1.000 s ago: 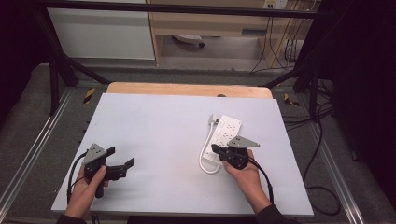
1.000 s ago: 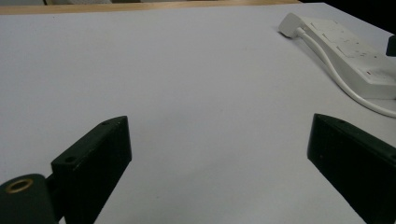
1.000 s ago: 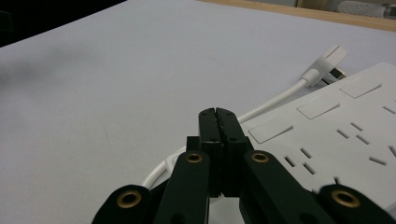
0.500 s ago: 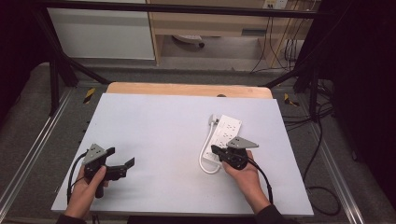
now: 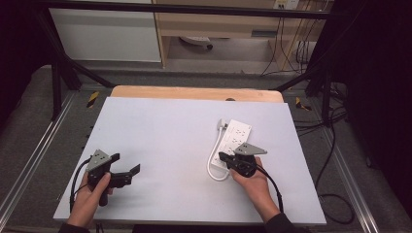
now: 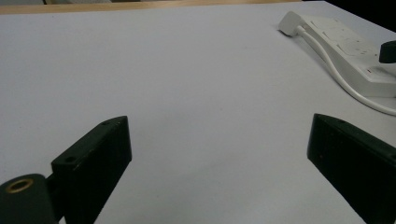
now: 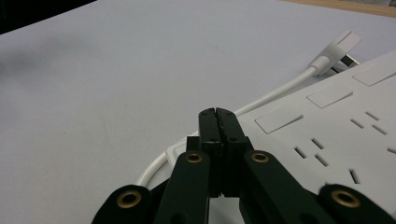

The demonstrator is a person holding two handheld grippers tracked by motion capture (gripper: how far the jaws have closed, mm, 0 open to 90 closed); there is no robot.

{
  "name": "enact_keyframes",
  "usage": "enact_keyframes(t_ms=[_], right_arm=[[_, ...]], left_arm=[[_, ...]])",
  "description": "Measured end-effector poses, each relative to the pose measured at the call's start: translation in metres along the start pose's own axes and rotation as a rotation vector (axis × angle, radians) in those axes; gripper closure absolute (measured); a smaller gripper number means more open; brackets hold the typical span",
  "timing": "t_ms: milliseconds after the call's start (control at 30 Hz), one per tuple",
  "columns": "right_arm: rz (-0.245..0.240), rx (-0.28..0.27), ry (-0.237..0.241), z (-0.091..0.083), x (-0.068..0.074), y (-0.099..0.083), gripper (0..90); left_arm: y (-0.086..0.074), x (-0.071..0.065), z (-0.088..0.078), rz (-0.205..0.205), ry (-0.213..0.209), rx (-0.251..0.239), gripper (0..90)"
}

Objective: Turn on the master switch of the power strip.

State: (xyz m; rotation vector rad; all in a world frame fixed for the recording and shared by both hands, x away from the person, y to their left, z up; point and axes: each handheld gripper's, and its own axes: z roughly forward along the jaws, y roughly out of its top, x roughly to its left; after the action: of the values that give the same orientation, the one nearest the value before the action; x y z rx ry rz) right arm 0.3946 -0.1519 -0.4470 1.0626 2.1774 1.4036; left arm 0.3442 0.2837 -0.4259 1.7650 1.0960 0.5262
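White power strip [image 5: 235,141], white cord [image 5: 214,160], white plug [image 5: 221,124]. Pale grey-white table sheet [image 5: 165,145]; tan wood far edge [image 5: 194,93]. Left gripper [image 5: 127,170] and right gripper [image 5: 222,156] black; brass-coloured rivets [image 7: 129,198]; grey top plates [image 5: 98,159].

My two black, brass-screwed grippers, left [image 5: 127,163] and right [image 5: 222,157], each carried a grey three-cornered plate and trailed a black cable.

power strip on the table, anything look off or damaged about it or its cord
Nothing stands out. The white power strip lies flat on the table, its cord looped alongside with the plug lying loose at the far end. The right gripper, jaws shut, is over its near end.
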Motion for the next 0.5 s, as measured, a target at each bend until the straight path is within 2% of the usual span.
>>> enact_keyframes(t_ms=[500], right_arm=[[-0.002, 0.020, -0.001, 0.0042, -0.0003, -0.0033, 90.0]], left_arm=[[-0.0001, -0.0001, 0.0006, -0.001, -0.001, 0.003, 6.3]])
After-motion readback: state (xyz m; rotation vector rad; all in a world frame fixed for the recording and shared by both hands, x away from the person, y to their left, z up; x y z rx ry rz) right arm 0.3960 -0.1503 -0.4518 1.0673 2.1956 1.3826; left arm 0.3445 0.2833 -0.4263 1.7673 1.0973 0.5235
